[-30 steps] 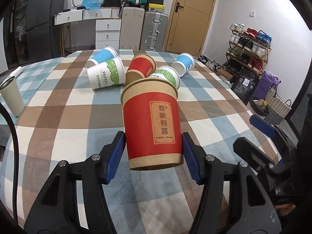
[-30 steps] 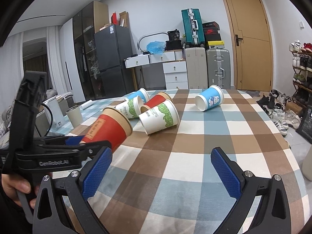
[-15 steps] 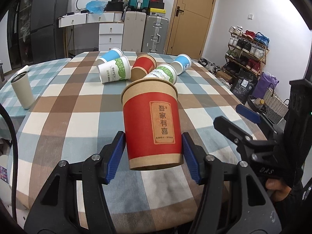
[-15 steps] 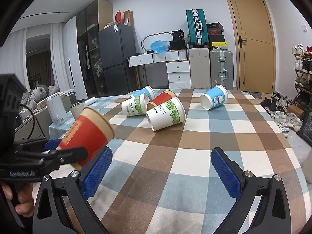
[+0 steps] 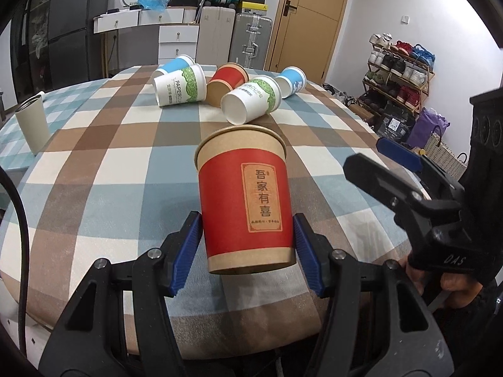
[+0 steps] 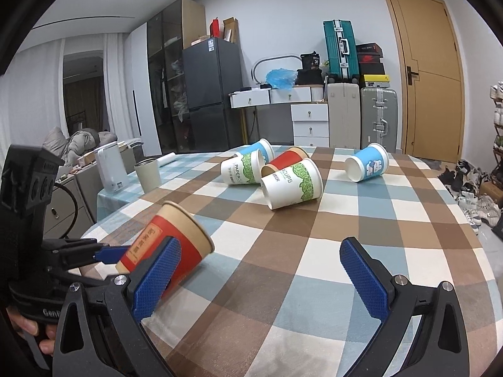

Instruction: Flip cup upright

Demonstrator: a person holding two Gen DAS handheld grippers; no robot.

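My left gripper [image 5: 246, 253] is shut on a red and brown paper cup [image 5: 243, 198] near its base. In the right wrist view the cup [image 6: 171, 238] is tilted, mouth up and away, low over the near left part of the checked table [image 6: 314, 264]. My right gripper [image 6: 262, 278] is open and empty, just right of the cup. It shows at the right of the left wrist view [image 5: 393, 169].
Several paper cups lie on their sides at the far end: white and green ones [image 6: 292, 183] [image 6: 242, 168], a red one [image 6: 287, 158], blue ones [image 6: 366, 161] [image 6: 261, 147]. A grey tumbler [image 6: 147, 174] stands at the left.
My left gripper has drawn the red cup back toward the near table edge and lower. The right gripper now sits closer beside it. The lying cups have not moved.
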